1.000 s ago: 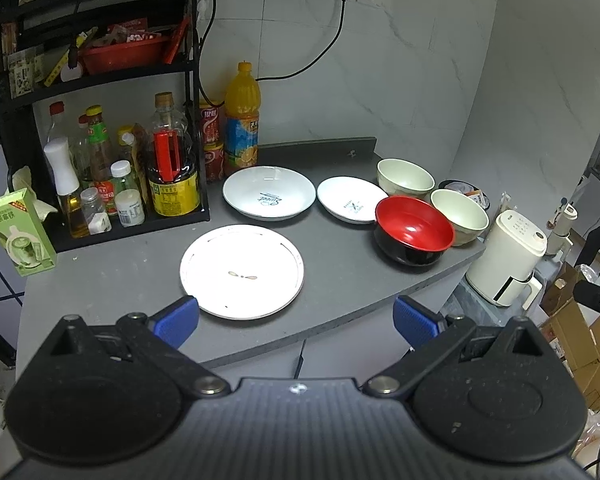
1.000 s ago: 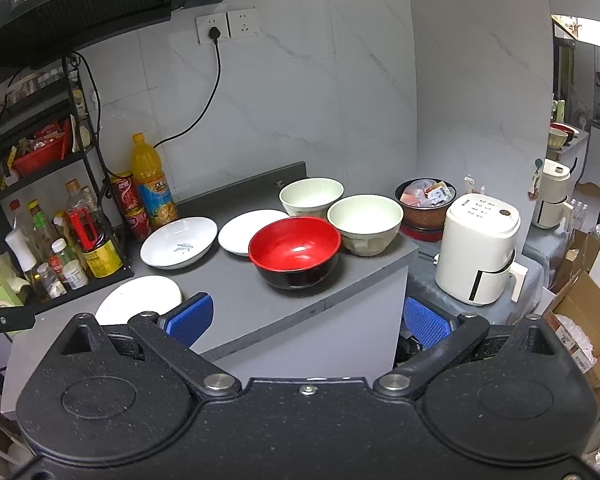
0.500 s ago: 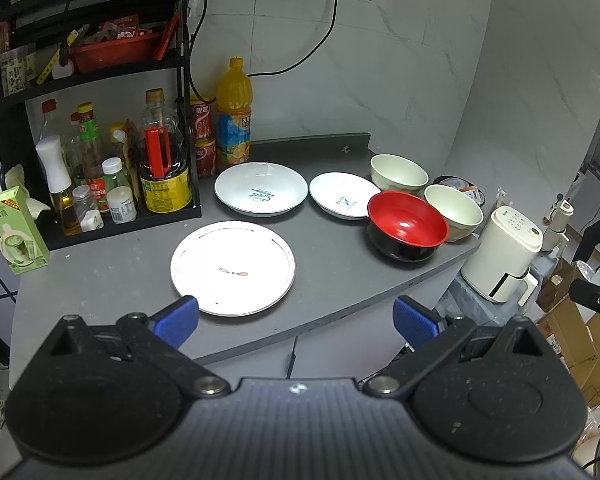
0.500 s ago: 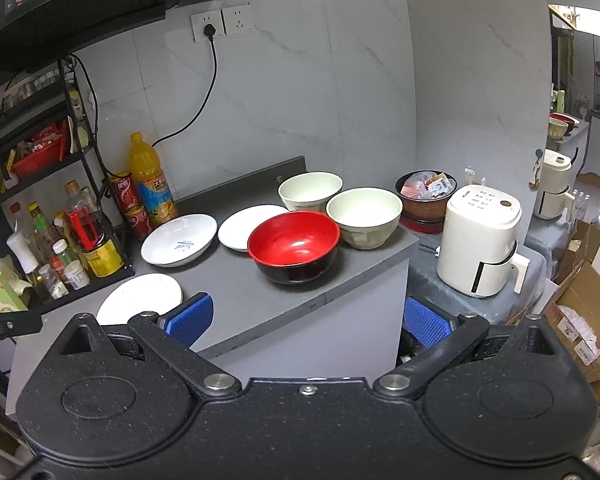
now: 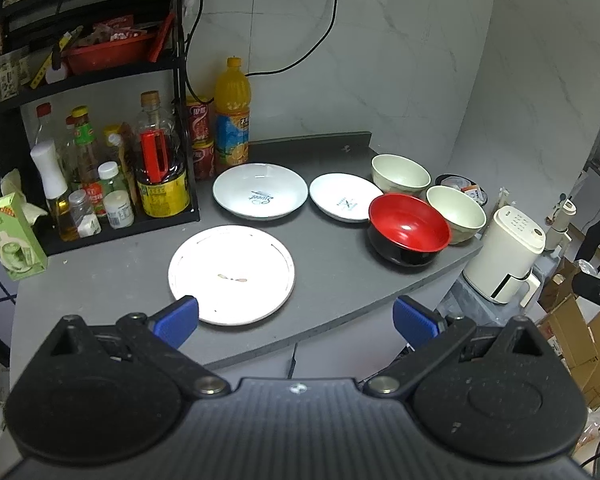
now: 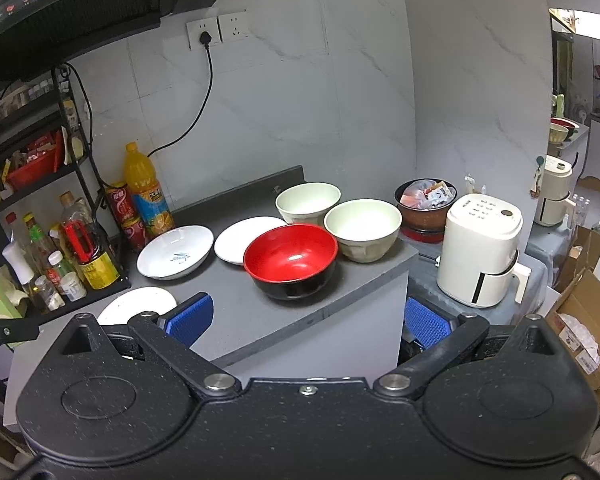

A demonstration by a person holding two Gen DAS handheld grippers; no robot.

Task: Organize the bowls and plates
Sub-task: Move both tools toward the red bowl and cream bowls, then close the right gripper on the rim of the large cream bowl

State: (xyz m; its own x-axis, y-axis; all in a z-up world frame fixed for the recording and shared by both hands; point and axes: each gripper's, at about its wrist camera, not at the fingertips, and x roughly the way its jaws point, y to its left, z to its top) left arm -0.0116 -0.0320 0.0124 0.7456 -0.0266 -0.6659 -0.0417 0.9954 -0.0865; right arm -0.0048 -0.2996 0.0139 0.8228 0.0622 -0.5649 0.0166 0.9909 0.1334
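Note:
On the grey counter lie a flat white plate, a deep white plate and a small white plate. A red-and-black bowl stands beside two cream bowls, the back one and the front one. My left gripper is open and empty, just short of the flat plate's near rim. My right gripper is open and empty, in front of the red bowl, with the cream bowls behind it.
A black rack with bottles and cans stands at the counter's left back. An orange juice bottle is beside it. A green carton sits at the far left. A white appliance and cardboard boxes are right of the counter edge.
Both grippers have drifted slightly nearer the counter. The dishes have not moved and both jaws stay open.

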